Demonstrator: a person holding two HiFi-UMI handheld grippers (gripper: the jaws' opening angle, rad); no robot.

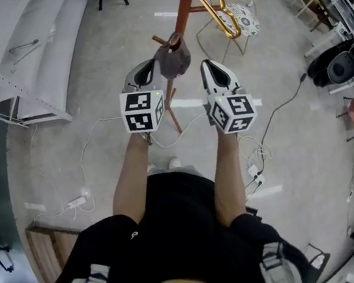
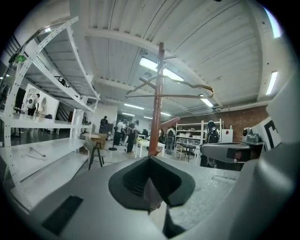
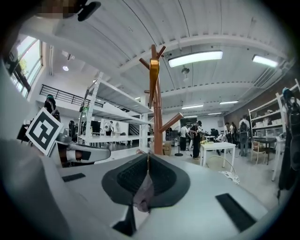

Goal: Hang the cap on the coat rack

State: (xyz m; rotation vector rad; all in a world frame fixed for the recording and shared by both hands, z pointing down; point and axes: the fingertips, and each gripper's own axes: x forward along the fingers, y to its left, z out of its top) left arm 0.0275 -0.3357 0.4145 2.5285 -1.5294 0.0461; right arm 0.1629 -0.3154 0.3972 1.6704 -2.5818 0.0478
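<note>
Where the coat rack (image 1: 184, 1) rises just ahead, the left hand-held gripper (image 1: 151, 65) and right hand-held gripper (image 1: 209, 67) each clamp the cap (image 1: 172, 58), raised between them. It looks soft, light and floppy, probably best held by its rim.

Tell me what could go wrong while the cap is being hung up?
The cap might slip: the left gripper and right gripper each seem to pinch only a thin bit of its cloth. It could also bump the coat rack and miss the peg, which is short. White cables lie on the floor near the rack's legs, so a step forward might trip on them.
</note>
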